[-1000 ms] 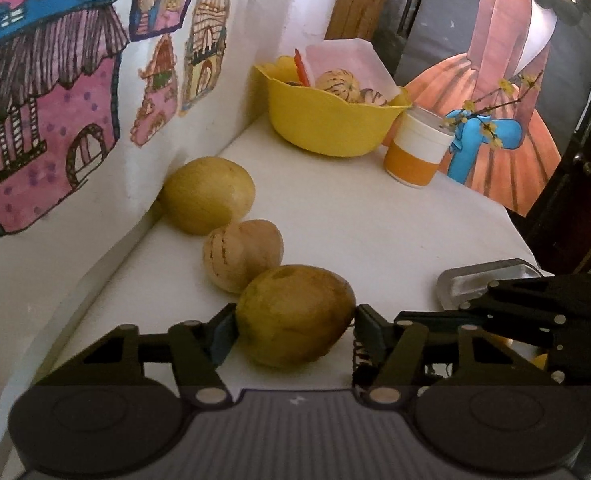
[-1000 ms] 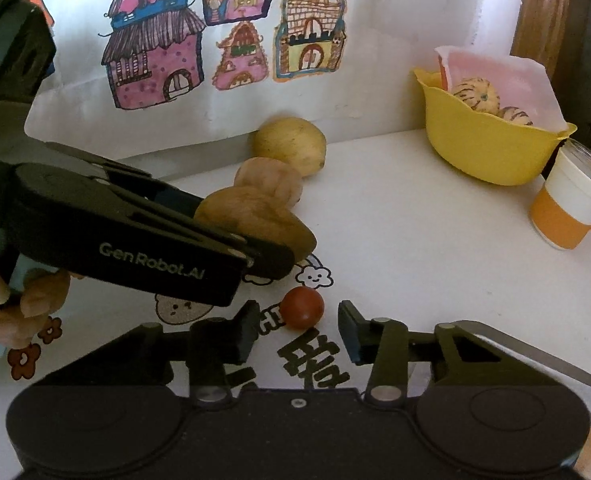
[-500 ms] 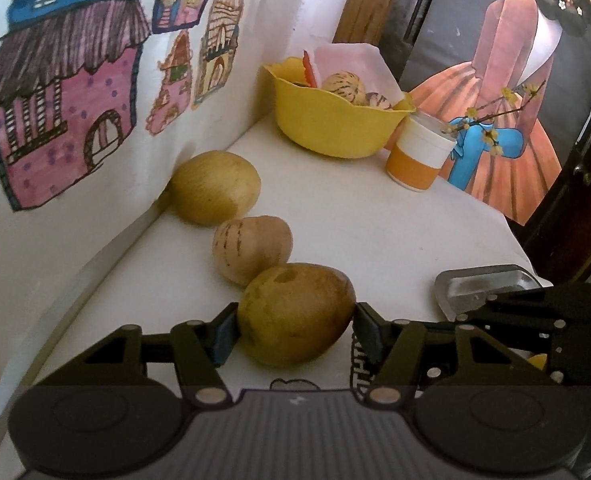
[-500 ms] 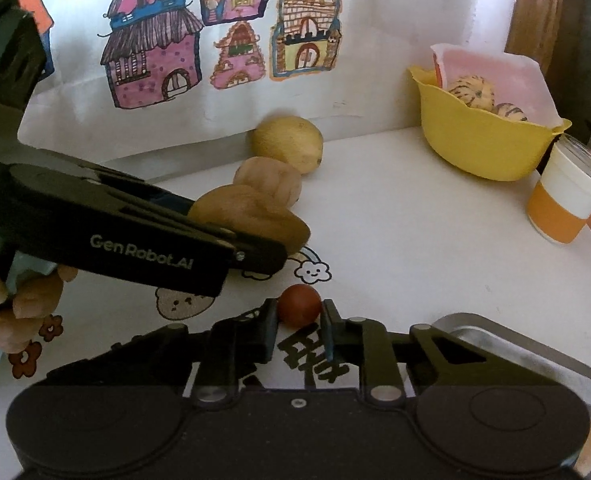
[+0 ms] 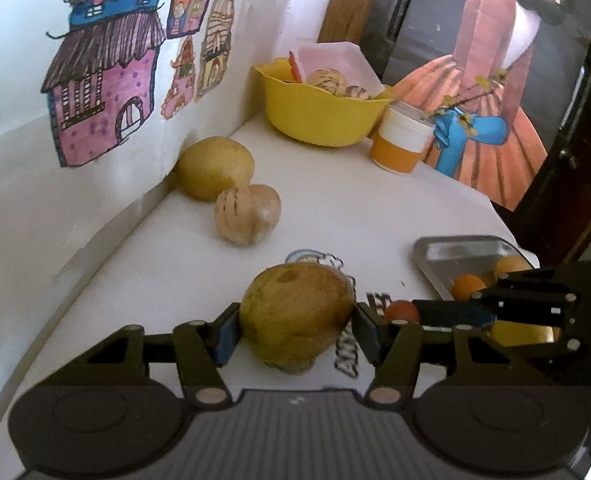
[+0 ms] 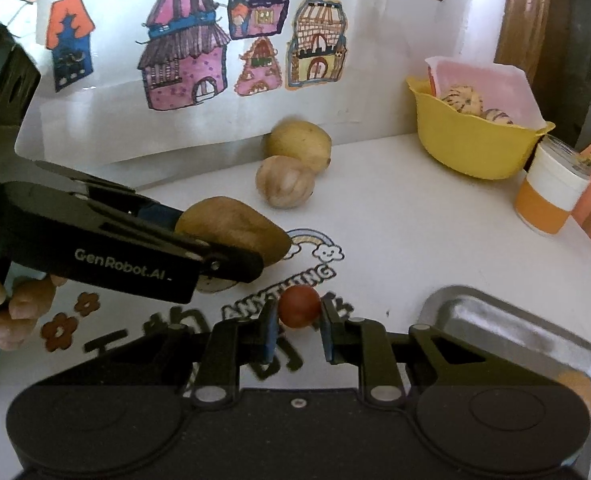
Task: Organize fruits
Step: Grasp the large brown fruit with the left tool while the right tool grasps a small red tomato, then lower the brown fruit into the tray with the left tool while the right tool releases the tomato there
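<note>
The left gripper (image 5: 295, 326) was clamped on a big yellow-brown fruit (image 5: 297, 312), its pads pressed to both flanks at the widest part, probably because a round, heavy fruit would roll out of any narrower hold. The fruit looked raised just clear of the table (image 5: 355, 208), which suits carrying it off rather than sliding it. The right gripper (image 6: 295, 330) had its fingers drawn nearly together around a small red fruit (image 6: 298, 306); the pads sat at its sides, seemingly touching, and I could not tell whether it had left the table. A steel tray (image 6: 535, 320) lay just beside that gripper with small orange fruits (image 5: 466, 285) in it, so the red one likely belonged there. Two more large fruits (image 5: 247, 214) sat near the wall, apart from a yellow bowl (image 5: 319, 120) holding striped ones, which seemed the place for the big fruit
</note>
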Demonstrator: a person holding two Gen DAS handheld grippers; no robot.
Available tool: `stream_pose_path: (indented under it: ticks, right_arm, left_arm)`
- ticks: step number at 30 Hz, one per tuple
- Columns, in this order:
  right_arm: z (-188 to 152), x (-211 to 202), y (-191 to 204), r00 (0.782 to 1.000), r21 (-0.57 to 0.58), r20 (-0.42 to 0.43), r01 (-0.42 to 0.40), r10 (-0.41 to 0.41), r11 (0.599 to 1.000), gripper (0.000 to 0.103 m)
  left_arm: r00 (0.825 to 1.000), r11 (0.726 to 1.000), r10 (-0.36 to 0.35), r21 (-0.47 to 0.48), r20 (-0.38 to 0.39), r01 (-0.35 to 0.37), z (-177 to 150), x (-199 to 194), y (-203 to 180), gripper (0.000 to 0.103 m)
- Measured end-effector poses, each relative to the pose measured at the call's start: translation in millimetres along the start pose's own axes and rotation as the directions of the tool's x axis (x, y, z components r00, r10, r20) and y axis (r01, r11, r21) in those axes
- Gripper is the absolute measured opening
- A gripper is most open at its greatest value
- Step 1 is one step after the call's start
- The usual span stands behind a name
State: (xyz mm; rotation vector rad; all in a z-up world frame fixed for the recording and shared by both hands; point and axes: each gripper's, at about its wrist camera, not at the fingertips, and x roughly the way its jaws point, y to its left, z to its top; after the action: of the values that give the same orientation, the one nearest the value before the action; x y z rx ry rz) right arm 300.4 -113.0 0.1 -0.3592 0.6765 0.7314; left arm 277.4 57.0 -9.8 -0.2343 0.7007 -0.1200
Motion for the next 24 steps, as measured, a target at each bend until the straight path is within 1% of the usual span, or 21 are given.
stream_pose_path:
  ticks: [14, 18, 24]
  right_arm:
    - [-38, -52, 19, 1.000, 0.066, 0.020, 0.015, -0.016, 0.998, 0.023]
    - [-46, -72, 20, 0.999, 0.079, 0.041, 0.027, -0.031, 0.996, 0.023]
    - [-63, -100, 16, 0.996, 0.113, 0.062, 0.062, -0.069, 0.992, 0.023]
  left_arm:
    - [0.999, 0.998, -0.044, 0.037, -0.015, 0.045, -40, -45, -20, 0.061]
    - [0.998, 0.997, -0.065, 0.039, -0.012, 0.066, -49, -56, -27, 0.061]
    - [0.995, 0.993, -0.098, 0.062, -0.031, 0.100, -60, -62, -47, 0.060]
